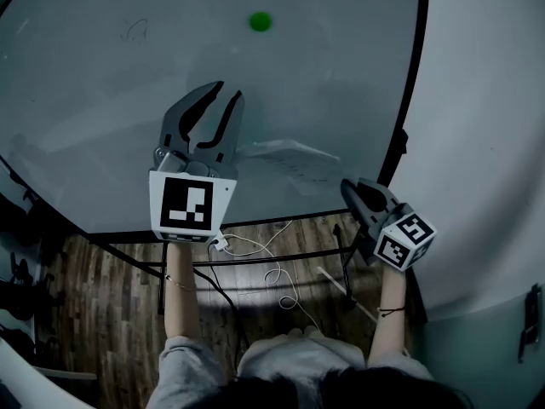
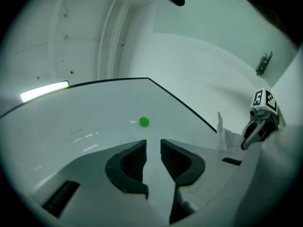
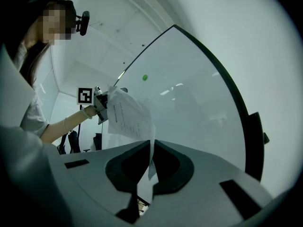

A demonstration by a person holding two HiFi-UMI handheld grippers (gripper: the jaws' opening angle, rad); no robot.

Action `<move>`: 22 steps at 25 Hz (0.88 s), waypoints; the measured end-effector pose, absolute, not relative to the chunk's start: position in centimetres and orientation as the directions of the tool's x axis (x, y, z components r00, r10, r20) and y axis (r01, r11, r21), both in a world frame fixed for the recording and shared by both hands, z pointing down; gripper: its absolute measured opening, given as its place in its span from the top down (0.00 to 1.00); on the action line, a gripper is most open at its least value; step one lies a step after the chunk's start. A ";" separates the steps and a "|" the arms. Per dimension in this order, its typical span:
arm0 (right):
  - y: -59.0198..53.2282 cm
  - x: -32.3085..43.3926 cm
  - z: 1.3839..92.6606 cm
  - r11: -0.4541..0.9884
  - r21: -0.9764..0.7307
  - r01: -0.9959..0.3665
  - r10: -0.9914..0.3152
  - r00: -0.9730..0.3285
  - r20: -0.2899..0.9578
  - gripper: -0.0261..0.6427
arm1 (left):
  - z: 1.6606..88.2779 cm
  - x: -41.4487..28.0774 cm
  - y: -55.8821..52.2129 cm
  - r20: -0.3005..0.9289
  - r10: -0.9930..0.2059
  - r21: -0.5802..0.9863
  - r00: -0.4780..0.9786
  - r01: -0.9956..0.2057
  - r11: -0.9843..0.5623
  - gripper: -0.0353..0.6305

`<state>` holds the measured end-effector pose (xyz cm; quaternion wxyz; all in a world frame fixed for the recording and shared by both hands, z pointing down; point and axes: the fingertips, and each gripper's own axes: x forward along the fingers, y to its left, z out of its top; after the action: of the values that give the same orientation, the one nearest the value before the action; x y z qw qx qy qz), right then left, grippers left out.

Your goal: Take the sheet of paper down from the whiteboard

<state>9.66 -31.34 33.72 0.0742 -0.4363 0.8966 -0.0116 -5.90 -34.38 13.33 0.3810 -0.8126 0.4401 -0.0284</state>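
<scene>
Your left tool: jaws apart, nothing between them, green magnet on the whiteboard ahead of it. Your right tool: clamped on the sheet of paper, which extends toward the left tool.

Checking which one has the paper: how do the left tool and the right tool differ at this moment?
The left tool has its jaws apart with nothing between them; the right tool is shut on the sheet of paper. In the head view the left tool sits higher, in front of the whiteboard, while the right tool sits lower, by its right edge. Both point toward the board.
</scene>
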 end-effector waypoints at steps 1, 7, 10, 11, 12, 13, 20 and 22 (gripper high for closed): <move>-31.1 9.6 33.7 0.620 -0.077 -0.781 -0.783 -0.610 -0.124 0.95 | 13.9 -6.3 -34.2 -0.288 -0.741 -0.620 0.607 -0.708 -0.339 0.80; -29.8 9.7 33.4 0.622 -0.019 -0.783 -0.778 -0.615 -0.128 0.95 | 17.8 -9.1 -33.3 -0.258 -0.787 -0.493 0.561 -0.776 -0.392 0.87; -29.2 9.6 33.5 0.626 -0.002 -0.780 -0.774 -0.621 -0.120 0.95 | 20.0 -10.6 -32.8 -0.217 -0.823 -0.453 0.525 -0.801 -0.391 0.94; -29.0 9.6 33.5 0.624 0.003 -0.782 -0.776 -0.620 -0.115 0.95 | 20.7 -11.1 -32.7 -0.206 -0.830 -0.433 0.518 -0.809 -0.397 0.94; -28.9 9.7 33.7 0.621 0.005 -0.784 -0.778 -0.618 -0.112 0.95 | 21.3 -11.5 -32.5 -0.198 -0.837 -0.414 0.511 -0.817 -0.401 0.94; -28.8 9.7 33.8 0.619 0.005 -0.786 -0.781 -0.615 -0.109 0.95 | 21.9 -12.0 -32.3 -0.190 -0.843 -0.396 0.503 -0.825 -0.403 0.94; -27.8 9.5 34.8 0.609 0.004 -0.793 -0.790 -0.607 -0.090 0.95 | 25.7 -14.8 -30.2 -0.140 -0.880 -0.307 0.454 -0.865 -0.397 0.94; -27.5 9.4 35.1 0.610 0.007 -0.793 -0.789 -0.608 -0.088 0.95 | 26.8 -15.3 -29.6 -0.124 -0.887 -0.283 0.444 -0.873 -0.397 0.94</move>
<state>9.44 -27.46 35.10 0.0378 -0.4412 0.8963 0.0226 -15.31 -29.63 26.82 0.1546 -0.8355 0.5268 -0.0234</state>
